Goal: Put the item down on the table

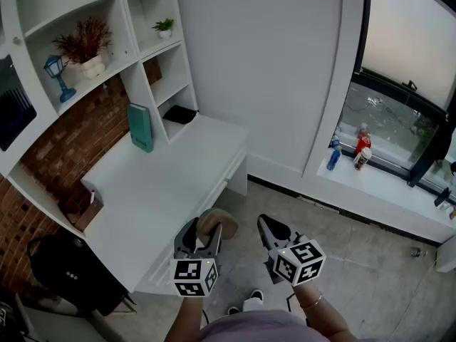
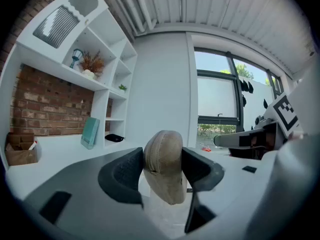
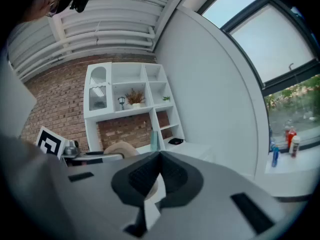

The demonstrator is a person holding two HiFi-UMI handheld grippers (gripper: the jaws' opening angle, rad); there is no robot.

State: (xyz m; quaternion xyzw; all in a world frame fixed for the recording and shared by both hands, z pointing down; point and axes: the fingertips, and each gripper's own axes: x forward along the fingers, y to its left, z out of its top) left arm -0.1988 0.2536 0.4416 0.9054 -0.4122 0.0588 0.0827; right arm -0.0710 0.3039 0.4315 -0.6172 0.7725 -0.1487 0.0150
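A tan cloth cap (image 1: 217,223) hangs in my left gripper (image 1: 206,238), whose jaws are shut on it. In the left gripper view the cap (image 2: 164,165) fills the gap between the two dark pads and droops below them. It is held in the air beside the right front corner of the white table (image 1: 160,191). My right gripper (image 1: 272,231) is a little to the right, over the floor, with its jaws shut and nothing between them. From the right gripper view the cap (image 3: 120,148) shows to the left, behind the jaws.
On the table stand a teal book (image 1: 141,127), a black object (image 1: 180,114) in the shelf niche and a small cardboard box (image 1: 89,209). White shelves (image 1: 107,41) hold a plant and a blue lantern. Bottles (image 1: 348,152) stand on the window sill. A black chair (image 1: 68,276) is at lower left.
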